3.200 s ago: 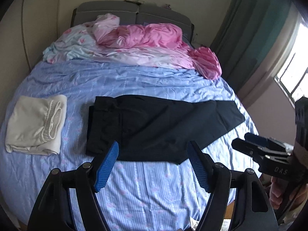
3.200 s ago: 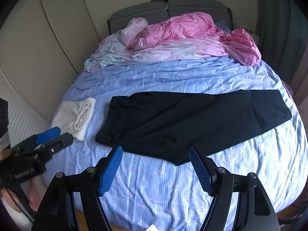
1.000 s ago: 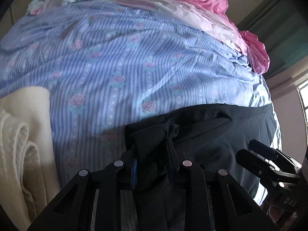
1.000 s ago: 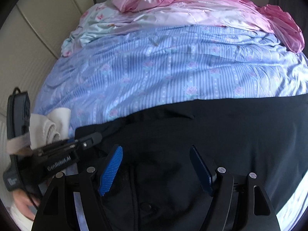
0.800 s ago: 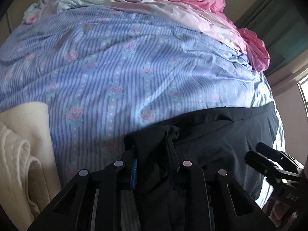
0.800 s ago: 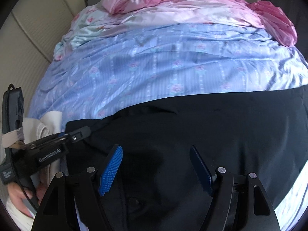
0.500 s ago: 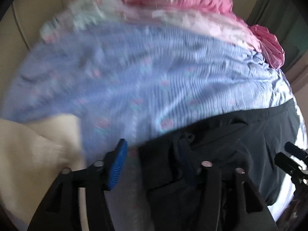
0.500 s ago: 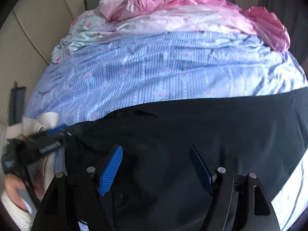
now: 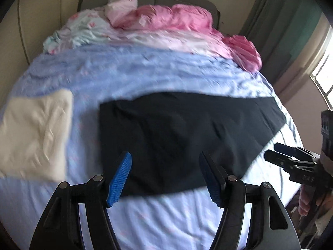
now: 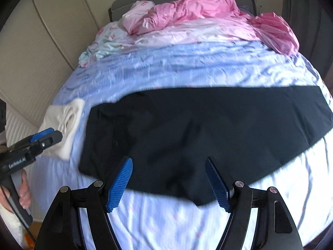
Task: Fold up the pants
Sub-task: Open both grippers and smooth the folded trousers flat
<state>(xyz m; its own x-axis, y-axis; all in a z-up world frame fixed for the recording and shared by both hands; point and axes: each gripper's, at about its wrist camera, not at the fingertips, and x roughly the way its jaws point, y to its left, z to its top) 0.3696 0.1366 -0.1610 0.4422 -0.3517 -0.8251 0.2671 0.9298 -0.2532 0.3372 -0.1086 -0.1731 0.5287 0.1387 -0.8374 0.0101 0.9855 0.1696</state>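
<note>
Matt black cloth pants [image 9: 177,133], glossy pink satin bedding [image 9: 172,18]

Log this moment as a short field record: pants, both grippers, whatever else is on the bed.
pants: black, spread flat across the blue bedsheet, waist end toward the white folded cloth
left gripper: jaws open, holding nothing
right gripper: jaws open, holding nothing
far end of bed: crumpled pink bedding
view quality: motion-blurred

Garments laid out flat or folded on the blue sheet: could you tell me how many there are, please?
2. The black pants lie spread across the middle; a folded cream garment sits to their left. The pink bedding heap at the headboard may hide more.
</note>
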